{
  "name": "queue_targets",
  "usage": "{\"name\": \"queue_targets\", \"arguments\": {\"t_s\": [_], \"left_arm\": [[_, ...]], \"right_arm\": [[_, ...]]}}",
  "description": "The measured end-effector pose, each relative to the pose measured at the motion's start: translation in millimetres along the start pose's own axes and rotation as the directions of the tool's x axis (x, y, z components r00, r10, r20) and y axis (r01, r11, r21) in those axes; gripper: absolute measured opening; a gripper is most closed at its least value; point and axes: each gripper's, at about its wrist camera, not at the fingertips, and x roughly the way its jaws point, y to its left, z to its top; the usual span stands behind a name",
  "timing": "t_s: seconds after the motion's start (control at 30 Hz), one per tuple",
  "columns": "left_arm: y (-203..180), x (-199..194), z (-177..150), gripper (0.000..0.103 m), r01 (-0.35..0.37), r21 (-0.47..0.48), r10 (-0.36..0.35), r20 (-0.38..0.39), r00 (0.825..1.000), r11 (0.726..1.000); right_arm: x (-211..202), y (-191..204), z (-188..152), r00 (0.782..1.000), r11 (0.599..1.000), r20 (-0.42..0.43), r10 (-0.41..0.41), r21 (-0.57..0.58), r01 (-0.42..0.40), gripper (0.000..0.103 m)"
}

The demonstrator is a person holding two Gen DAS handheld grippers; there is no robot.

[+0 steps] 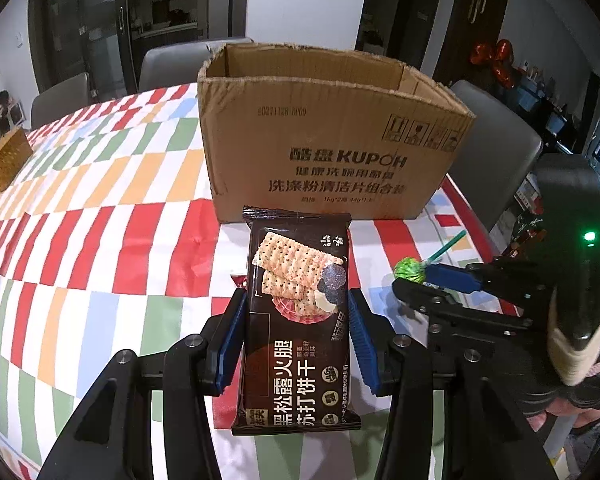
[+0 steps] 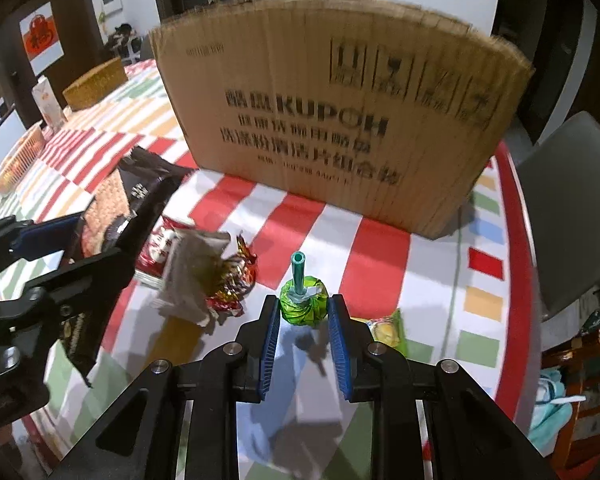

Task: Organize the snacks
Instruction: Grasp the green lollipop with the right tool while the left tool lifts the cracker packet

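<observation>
A dark brown cracker packet (image 1: 298,320) stands upright between the blue pads of my left gripper (image 1: 298,300), which is shut on it above the table. A green-wrapped lollipop (image 2: 302,304) with a teal stick is pinched at the tips of my right gripper (image 2: 304,308), which is shut on it. That lollipop (image 1: 411,271) and the right gripper (image 1: 416,280) appear at the right of the left wrist view. The open cardboard box (image 1: 332,140) stands behind both; its front wall (image 2: 340,120) fills the right wrist view. The left gripper (image 2: 100,232) holds the packet (image 2: 108,208) at the left there.
Loose snacks lie on the checked tablecloth (image 2: 380,248): a grey-brown sachet (image 2: 192,276), red and gold candies (image 2: 236,280), a yellow-green packet (image 2: 388,332). A woven basket (image 1: 0,164) sits far left. Grey chairs (image 1: 496,152) stand behind the table, whose edge (image 2: 520,240) runs at the right.
</observation>
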Motion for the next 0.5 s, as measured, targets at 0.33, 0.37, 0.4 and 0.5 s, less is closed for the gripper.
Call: {"name": "queue_targets", "arguments": {"t_s": [0.33, 0.37, 0.4, 0.5], "left_arm": [[-4, -39, 19, 0.048, 0.024, 0.013, -0.025, 0.105, 0.994, 1.000], [-4, -43, 21, 0.048, 0.024, 0.015, -0.025, 0.117, 0.993, 1.000], [-5, -47, 24, 0.048, 0.024, 0.017, -0.026, 0.130, 0.991, 1.000], [-7, -61, 34, 0.048, 0.025, 0.025, -0.029, 0.174, 0.984, 0.999]], "right_arm": [[-64, -7, 16, 0.986, 0.999, 0.167, -0.001, 0.043, -0.006, 0.026], [-70, -8, 18, 0.983, 0.999, 0.183, -0.003, 0.044, -0.005, 0.026], [-77, -8, 21, 0.979, 0.999, 0.203, -0.007, 0.043, -0.002, 0.026], [-96, -6, 30, 0.966, 0.999, 0.258, -0.020, 0.038, 0.010, 0.026]]}}
